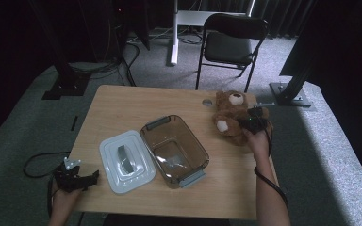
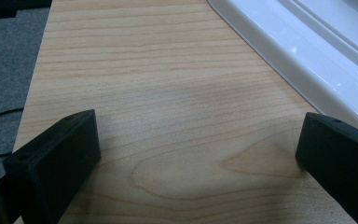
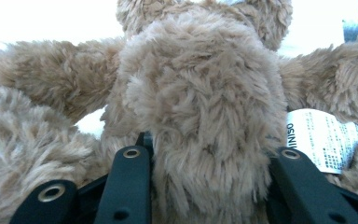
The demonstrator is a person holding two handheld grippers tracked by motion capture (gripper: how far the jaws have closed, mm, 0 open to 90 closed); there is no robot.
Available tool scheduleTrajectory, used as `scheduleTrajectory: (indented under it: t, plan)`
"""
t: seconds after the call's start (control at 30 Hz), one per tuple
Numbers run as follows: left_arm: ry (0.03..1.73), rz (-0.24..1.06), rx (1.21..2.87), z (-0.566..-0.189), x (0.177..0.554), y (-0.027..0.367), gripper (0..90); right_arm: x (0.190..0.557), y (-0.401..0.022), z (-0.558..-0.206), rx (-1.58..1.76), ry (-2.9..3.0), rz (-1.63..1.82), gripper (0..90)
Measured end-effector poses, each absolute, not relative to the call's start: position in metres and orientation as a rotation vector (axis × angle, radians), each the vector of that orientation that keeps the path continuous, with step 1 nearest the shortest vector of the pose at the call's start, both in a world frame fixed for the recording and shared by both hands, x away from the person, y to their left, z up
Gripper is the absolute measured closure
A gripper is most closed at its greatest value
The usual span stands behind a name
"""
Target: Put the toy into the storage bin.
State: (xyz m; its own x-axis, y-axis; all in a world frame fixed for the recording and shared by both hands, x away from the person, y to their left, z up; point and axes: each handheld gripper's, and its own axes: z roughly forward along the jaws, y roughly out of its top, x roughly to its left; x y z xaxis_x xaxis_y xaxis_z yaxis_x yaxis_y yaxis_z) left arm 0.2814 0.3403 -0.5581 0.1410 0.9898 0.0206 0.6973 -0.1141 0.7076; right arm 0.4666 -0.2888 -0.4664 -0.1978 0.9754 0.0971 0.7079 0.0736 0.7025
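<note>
The right gripper (image 1: 253, 121) clamps the bear (image 3: 205, 107) at the table's (image 1: 122, 108) far right; the left gripper (image 1: 82, 179) rests wide open, empty. Next, I'd guess, into the tub (image 1: 195, 146).

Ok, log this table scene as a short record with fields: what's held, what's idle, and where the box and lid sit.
held: teddy bear, belly squeezed between the jaws of the right gripper
idle: left gripper, jaws wide apart over bare table
box: open, mid-table, nothing visible inside
lid: flat beside the box, handle up
</note>
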Motion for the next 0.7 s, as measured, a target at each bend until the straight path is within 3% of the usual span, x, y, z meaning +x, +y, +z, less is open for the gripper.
scheduleTrajectory:
  t: [0.7]
  plan:
    - [1.613,0.692,1.875,-0.558,0.281,0.340,0.3,0.422,-0.281,-0.399,1.503,1.963,0.992,66.3]
